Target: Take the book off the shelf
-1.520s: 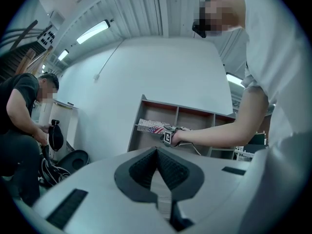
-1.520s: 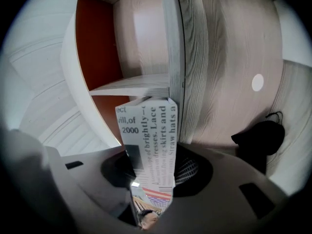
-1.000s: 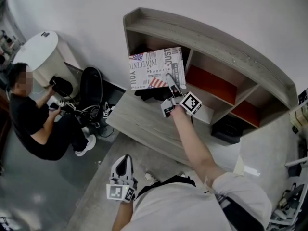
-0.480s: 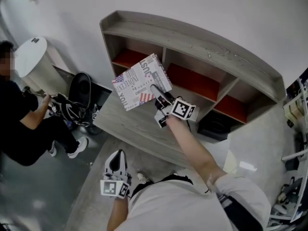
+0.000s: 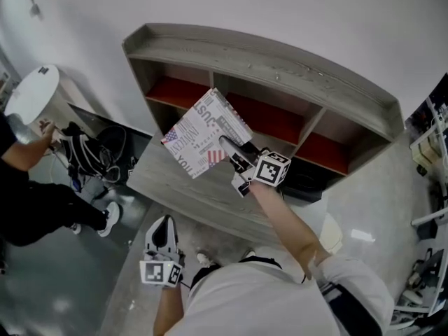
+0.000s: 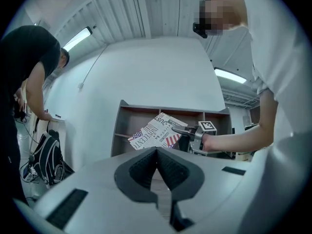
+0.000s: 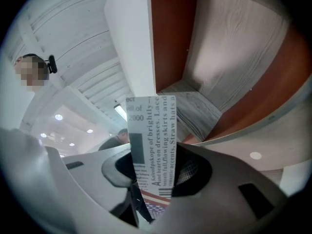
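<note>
Right arm outstretched; right gripper (image 5: 234,149) clamps white newsprint-patterned book (image 5: 199,131) at centre. I read "JUST". Left gripper (image 5: 162,238), lower left, closed, empty.

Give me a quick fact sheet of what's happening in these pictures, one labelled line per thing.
Held item: book, newspaper-print cover, tilted, in the air in front of the shelf
Right tool: right gripper, fingers closed on the book's edge
Left tool: left gripper, fingers together, nothing between them, low by the holder's side
Furniture: shelf, grey wood with red-lined compartments
Bystander: person in black at the left, next to a backpack
</note>
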A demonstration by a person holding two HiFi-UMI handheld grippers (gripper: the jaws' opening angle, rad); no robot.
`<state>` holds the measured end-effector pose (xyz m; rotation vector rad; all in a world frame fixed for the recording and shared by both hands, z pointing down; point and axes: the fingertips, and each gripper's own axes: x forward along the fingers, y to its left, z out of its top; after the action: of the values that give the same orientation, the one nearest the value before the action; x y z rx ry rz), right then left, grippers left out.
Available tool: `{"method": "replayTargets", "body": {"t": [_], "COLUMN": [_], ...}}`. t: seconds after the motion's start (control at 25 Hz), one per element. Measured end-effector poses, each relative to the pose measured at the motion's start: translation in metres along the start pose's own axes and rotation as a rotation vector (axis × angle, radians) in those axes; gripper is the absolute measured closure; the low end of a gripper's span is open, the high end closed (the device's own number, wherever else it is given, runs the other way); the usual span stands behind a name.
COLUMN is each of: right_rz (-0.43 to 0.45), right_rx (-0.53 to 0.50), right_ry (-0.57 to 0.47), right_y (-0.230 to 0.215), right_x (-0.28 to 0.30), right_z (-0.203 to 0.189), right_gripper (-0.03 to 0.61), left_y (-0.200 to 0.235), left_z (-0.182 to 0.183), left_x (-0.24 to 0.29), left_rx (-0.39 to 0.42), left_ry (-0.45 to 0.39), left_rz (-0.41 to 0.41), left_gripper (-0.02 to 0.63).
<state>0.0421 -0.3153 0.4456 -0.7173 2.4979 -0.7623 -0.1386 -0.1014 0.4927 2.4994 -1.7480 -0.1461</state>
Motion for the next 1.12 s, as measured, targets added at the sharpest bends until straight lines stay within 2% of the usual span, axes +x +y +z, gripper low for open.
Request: {"method": "replayTargets", "body": {"t": [0.52, 0.8, 1.0, 1.12], "right_rz": [-0.069, -0.083, -0.091, -0.072], "right_rx": [-0.291, -0.368, -0.477, -0.486], "right_ry": [0.12, 0.173, 0.228, 0.25], "right_y": [0.003, 0.007, 0.017, 0.026], "right_x": [-0.065, -0.092, -0.1, -0.107], "right_z": [0.045, 0.066, 0.068, 0.067], "right_gripper": [0.41, 0.41, 0.41, 0.41], "left_y": [-0.013, -0.007, 0.004, 0.01], "left_z": [0.015, 0.051, 0.072, 0.08], "left_x": [0.02, 0.024, 0.024, 0.019], "left_rx": [0.06, 0.102, 0.144, 0.164], "left_ry": [-0.028, -0.099, -0.132, -0.144], "left_rz": [0.006, 0.016, 0.036, 0.055], "left_gripper": [0.597, 0.597, 0.597, 0.598]}}
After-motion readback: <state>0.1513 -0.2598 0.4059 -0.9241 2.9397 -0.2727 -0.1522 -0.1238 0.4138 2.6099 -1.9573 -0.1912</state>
